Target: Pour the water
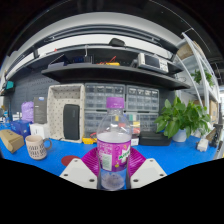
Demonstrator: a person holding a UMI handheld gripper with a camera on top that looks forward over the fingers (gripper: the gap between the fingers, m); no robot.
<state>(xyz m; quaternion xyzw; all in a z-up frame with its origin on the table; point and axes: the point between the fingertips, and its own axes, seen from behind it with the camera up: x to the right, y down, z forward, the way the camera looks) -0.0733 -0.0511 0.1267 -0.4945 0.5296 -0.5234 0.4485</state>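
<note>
A clear plastic bottle [113, 150] with a purple cap and a pink and white label stands upright between my two fingers. The magenta pads [92, 157] press on its label from both sides. My gripper [113, 172] is shut on the bottle and holds it over the blue table [185, 158]. A small woven cup [37, 147] stands on the table to the left, beyond the fingers.
A potted green plant [184, 118] stands at the right. A drawer cabinet [120, 104] and shelves line the back wall. A brown box [10, 140] and a purple jug [27, 111] sit at the left. A black tray [153, 139] lies behind the bottle.
</note>
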